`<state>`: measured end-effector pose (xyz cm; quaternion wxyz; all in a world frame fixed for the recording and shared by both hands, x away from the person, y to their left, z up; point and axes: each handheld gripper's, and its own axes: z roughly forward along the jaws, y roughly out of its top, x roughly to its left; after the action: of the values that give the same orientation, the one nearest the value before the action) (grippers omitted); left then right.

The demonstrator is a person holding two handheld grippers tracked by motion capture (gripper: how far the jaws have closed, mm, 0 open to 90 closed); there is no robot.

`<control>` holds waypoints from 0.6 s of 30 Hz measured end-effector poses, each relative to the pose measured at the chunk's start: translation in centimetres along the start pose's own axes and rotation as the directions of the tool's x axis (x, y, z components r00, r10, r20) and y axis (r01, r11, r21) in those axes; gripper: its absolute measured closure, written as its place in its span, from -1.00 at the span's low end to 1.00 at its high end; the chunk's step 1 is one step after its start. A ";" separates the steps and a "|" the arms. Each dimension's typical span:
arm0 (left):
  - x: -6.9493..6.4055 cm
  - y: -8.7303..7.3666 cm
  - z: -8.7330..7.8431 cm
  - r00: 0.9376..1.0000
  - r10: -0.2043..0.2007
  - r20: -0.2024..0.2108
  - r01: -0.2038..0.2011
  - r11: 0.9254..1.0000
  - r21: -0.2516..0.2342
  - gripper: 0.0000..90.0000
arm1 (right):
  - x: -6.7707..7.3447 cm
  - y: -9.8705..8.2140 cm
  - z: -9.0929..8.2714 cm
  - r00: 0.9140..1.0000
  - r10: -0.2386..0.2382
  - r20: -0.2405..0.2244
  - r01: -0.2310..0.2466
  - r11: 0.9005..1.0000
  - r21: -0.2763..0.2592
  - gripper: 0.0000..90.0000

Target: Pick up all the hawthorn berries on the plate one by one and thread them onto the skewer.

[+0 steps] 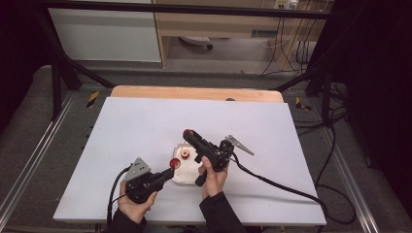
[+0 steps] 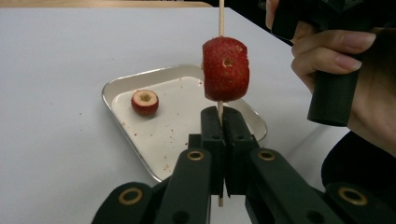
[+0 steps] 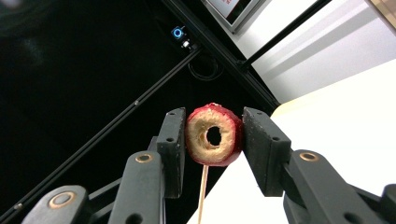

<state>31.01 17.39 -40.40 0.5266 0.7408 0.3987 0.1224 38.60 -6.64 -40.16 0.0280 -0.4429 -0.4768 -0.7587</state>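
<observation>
My left gripper had its jaws pressed together on a wooden skewer, which stood upright through a cored red fruit directly above the jaws. My right gripper pinched a second cored fruit ring. A third fruit lay in the metal tray at 10 o'clock from the left jaws.

White counter over a wooden edge at the far side. Grey floor around, black frame bars overhead. Far off, pale cabinet, wooden shelving, possibly loose cables at right.
</observation>
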 end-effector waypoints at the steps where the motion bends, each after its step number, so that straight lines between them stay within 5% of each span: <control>1: 0.0 0.0 0.1 1.000 -0.001 -0.002 0.001 1.000 0.002 0.96 | 0.0 -0.1 0.0 1.000 0.002 0.001 -0.002 1.000 -0.002 0.36; 18: -0.2 -0.3 0.9 0.999 -0.032 -0.001 0.032 0.999 0.004 0.97 | 0.1 -1.4 -0.2 1.000 0.013 0.006 -0.013 1.000 0.002 0.37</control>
<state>31.25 16.68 -41.00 0.5270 0.7352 0.4110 0.1133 37.78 -5.98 -41.15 0.0318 -0.4484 -0.4750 -0.7565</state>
